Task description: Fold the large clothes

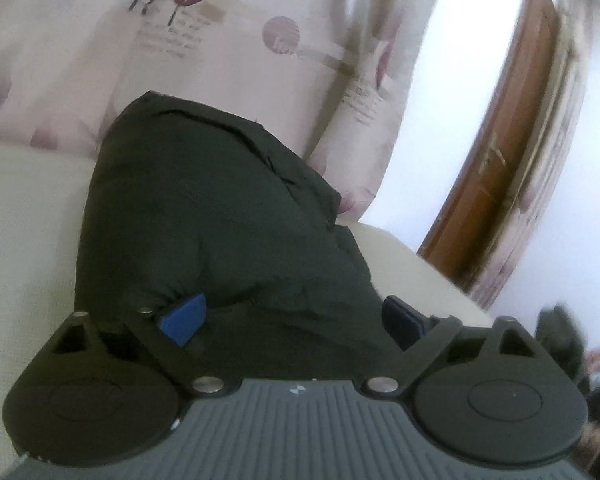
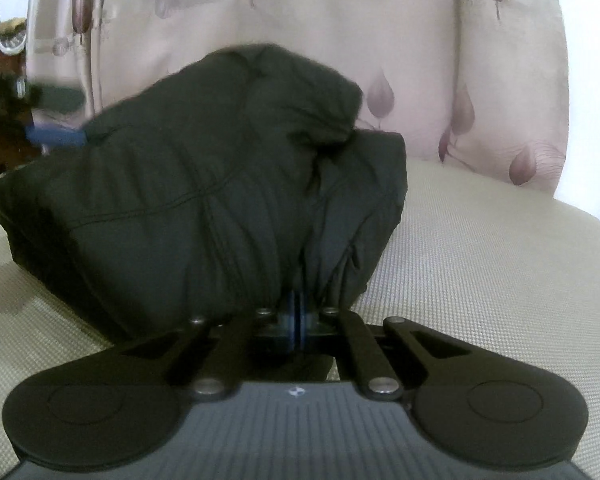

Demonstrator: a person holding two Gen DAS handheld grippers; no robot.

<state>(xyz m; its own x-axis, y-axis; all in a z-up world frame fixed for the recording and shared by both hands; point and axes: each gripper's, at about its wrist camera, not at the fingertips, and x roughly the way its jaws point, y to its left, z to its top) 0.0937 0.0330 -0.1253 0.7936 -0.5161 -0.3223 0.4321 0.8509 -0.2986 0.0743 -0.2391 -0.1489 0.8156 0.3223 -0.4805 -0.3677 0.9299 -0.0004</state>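
Right tool [image 2: 296,322] clamped on dark jacket [image 2: 220,168] hem; left tool [image 1: 292,322] gaping, pads off cloth. Risk: one-sided pull unrolls bundle ahead.

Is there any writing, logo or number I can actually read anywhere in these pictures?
None can be read.
Dark script lines on the patterned curtain: too blurred.
Faint round marks with lettering on the curtain, right view: too blurred.
Small white emblem on each grey gripper body: a symbol, no letters.
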